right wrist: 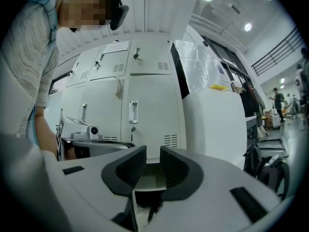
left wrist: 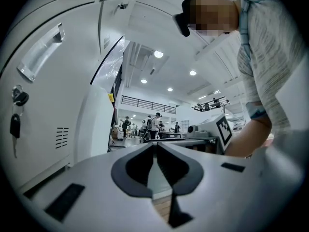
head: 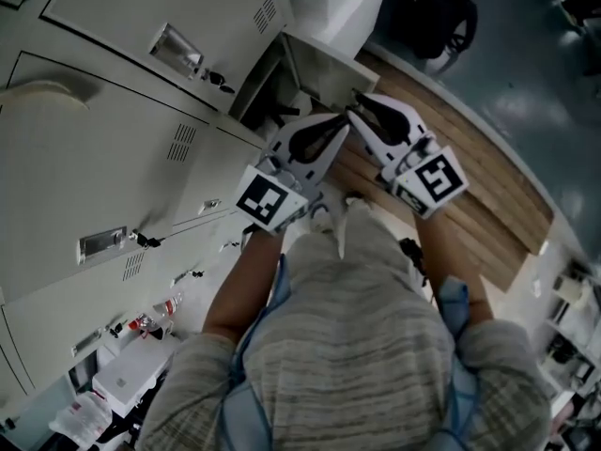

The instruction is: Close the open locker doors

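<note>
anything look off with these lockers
One locker stands open and dark inside, while the doors beside it are shut with keys hanging in their locks. Nothing looks spilled or damaged.

Left tongs (left wrist: 155, 147) closed, right tongs (right wrist: 152, 154) parted, level.

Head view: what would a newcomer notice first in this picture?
The left gripper and the right gripper, both with black-and-white square markers, fill the middle and point toward the top. There one open locker shows a dark inside, its door swung out. The left side is covered by closed grey lockers.
</note>
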Available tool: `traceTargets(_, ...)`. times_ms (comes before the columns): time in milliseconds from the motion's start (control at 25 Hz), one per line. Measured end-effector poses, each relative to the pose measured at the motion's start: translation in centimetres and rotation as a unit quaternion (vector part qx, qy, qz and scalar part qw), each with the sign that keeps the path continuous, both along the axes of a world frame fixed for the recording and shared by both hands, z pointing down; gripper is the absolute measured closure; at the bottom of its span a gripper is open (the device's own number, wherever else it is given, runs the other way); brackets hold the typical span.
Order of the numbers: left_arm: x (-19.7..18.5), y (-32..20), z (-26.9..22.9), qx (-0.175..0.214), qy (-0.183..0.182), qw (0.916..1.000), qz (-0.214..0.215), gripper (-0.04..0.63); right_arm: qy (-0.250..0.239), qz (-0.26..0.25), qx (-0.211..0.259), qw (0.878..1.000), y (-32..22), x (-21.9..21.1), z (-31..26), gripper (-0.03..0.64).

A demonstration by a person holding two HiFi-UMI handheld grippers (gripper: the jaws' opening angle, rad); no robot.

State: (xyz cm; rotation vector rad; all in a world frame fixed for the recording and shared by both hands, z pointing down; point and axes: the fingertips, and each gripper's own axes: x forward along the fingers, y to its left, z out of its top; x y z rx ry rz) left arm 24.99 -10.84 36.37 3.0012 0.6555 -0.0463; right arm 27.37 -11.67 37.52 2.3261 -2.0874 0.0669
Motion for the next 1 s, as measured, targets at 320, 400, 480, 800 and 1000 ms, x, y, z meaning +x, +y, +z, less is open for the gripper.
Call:
traceTargets(320, 3.5, 0.5, 1.4, -0.007, -0.02, 0.9997, -0.014, 0.584, -0.014, -0.02, -0.021, 0.999, 0.4, 3.5, 1.3, 0.551)
traceTargets(400, 4.3, 0.7, 2.0, -0.005, -0.026, 0.9994, -0.021, 0.584, -0.021, -0.027, -0.026, 0.999, 0.6, 4.3, 2.0, 0.551)
traceTargets(480, 5.1, 0.9, 2.8, -0.002, -0.034, 0.999, -0.028, 0.584, -0.028, -0.035, -0.032, 0.998, 0.9, 5.1, 2.7, 0.549)
traceTargets(800, 7.4, 1.5, 5.3, -0.001, -0.059, 0.9969, -0.052, 0.584, -0.034, -0.053, -0.071, 0.995, 1.8, 9.0, 6.0, 0.535)
traceTargets(1000, 7.9, 1.6, 6.6, -0.004, -0.072, 0.9951, -0.068, 0.584, -0.038, -0.064, -0.105, 0.992, 2.1, 10.9, 8.9, 0.535)
